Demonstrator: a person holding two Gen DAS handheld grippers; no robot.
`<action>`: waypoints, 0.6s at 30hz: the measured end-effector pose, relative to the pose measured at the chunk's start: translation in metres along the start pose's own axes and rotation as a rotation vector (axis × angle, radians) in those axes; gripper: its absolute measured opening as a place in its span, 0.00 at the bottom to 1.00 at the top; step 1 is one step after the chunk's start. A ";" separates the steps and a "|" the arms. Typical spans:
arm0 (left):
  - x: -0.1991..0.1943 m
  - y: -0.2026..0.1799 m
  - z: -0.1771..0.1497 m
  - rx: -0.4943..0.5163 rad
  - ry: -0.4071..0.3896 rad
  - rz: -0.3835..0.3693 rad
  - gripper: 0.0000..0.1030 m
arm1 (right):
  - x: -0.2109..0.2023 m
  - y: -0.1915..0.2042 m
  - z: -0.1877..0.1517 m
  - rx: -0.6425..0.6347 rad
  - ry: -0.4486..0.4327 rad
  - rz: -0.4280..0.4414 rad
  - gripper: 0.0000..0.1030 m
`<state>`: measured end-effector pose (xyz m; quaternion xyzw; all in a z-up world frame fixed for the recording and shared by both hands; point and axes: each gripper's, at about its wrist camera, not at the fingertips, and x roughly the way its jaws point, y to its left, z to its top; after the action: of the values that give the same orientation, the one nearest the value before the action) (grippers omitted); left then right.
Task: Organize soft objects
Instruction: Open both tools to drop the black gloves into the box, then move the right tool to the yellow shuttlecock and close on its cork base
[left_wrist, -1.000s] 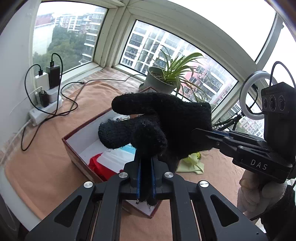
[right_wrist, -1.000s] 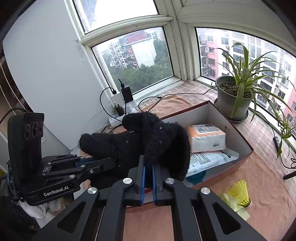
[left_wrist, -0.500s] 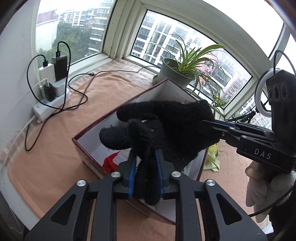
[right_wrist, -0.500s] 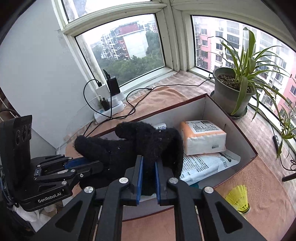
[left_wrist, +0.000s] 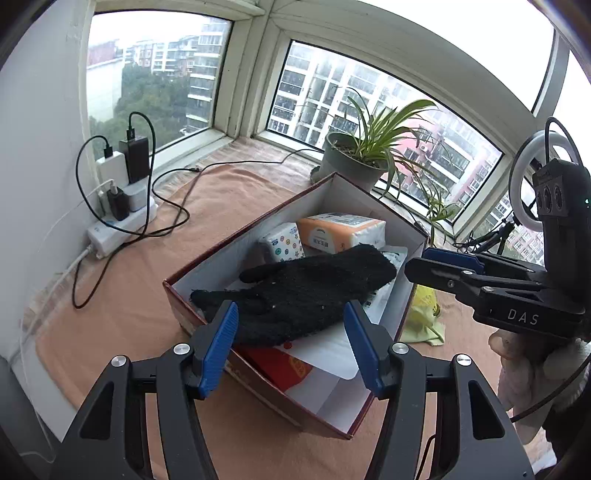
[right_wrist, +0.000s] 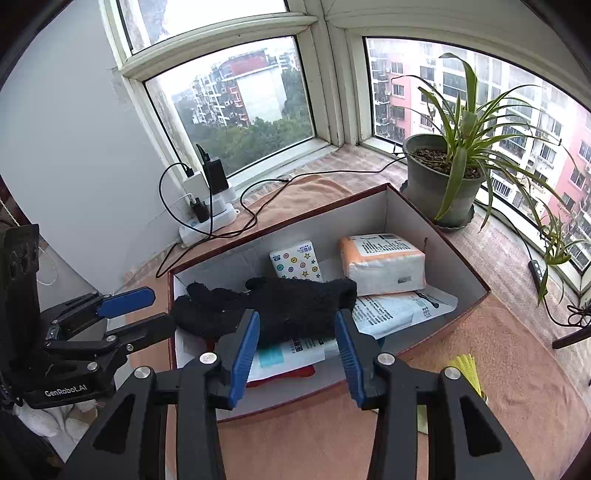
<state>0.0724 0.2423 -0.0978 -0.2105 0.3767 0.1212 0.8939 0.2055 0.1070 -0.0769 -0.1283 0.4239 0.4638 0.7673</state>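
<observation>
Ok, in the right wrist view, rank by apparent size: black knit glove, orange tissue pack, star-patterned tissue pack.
1. Black knit glove, largest.
2. Orange tissue pack.
3. Star-patterned tissue pack, smallest.
The glove lies nearer the camera, which may exaggerate its lead.

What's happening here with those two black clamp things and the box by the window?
A person is tidying soft items into a cardboard box, holding a two-finger gripper in each hand. A black knit glove lies in the box, on top of paper packets and next to tissue packs. The left gripper and right gripper are both opening, their blue pads clear of the glove, so it looks just released. A yellow shuttlecock sits outside the box on the cloth-covered sill.
</observation>
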 end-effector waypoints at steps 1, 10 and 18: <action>-0.003 -0.002 -0.001 0.006 -0.006 0.004 0.57 | -0.003 -0.001 -0.002 0.002 -0.006 0.000 0.42; -0.021 -0.017 -0.008 0.028 -0.042 0.006 0.57 | -0.031 -0.016 -0.023 0.047 -0.050 -0.017 0.47; -0.036 -0.033 -0.020 0.012 -0.058 -0.018 0.57 | -0.077 -0.061 -0.059 0.145 -0.101 -0.043 0.48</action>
<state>0.0476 0.2019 -0.0747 -0.2050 0.3493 0.1168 0.9068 0.2075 -0.0072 -0.0654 -0.0583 0.4143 0.4211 0.8048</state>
